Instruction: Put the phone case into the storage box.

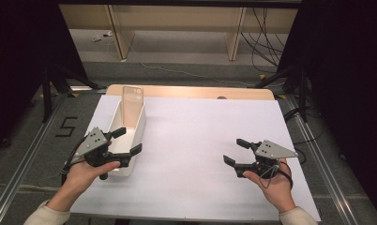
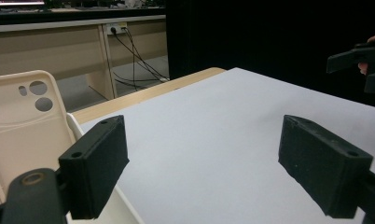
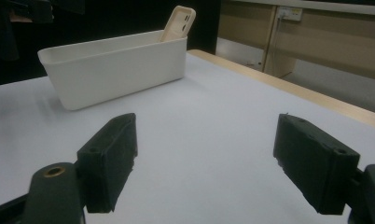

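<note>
left gripper (image 1: 125,140) agape, right gripper (image 1: 235,151) likewise (empty)

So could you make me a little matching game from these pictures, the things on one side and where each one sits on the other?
Things:
1. phone case
2. white bin
3. left gripper
4. right gripper

Places:
A. open, over the bare white sheet at the table's right side
B. standing on the left part of the table
C. leaning upright at the bin's far end
D. open, over the bin's near end

Pairs: 1-C, 2-B, 3-D, 4-A
</note>
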{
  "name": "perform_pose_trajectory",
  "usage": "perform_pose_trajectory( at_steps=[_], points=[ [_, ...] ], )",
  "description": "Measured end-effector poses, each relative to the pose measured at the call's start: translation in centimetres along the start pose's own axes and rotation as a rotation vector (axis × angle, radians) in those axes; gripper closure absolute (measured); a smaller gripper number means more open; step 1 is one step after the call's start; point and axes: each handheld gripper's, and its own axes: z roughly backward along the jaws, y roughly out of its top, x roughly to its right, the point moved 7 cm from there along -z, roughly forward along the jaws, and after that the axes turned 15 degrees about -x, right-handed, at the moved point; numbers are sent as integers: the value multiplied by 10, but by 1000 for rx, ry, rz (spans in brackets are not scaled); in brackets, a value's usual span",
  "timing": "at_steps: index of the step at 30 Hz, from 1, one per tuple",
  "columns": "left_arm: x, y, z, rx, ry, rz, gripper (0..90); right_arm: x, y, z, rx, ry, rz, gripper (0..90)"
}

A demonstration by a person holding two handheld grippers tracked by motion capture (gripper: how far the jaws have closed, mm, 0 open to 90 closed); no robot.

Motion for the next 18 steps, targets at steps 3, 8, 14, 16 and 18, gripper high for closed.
perform_pose_trajectory(
  at_steps=[3,8,14,16,18],
  points=[
    [0,-2,1,-6,8,-5,155,2,1,0,11,-13,19,228],
    [0,-6,2,-3,11,-6,155,0,0,0,-1,2,3,228],
    [1,-10,4,-5,11,-8,155,1,1,-1,16,-7,20,228],
    [1,-11,4,-2,12,-9,155,0,1,-1,11,7,4,228],
    [1,-11,4,-2,12,-11,155,0,0,-1,10,-1,5,227]
  ],
)
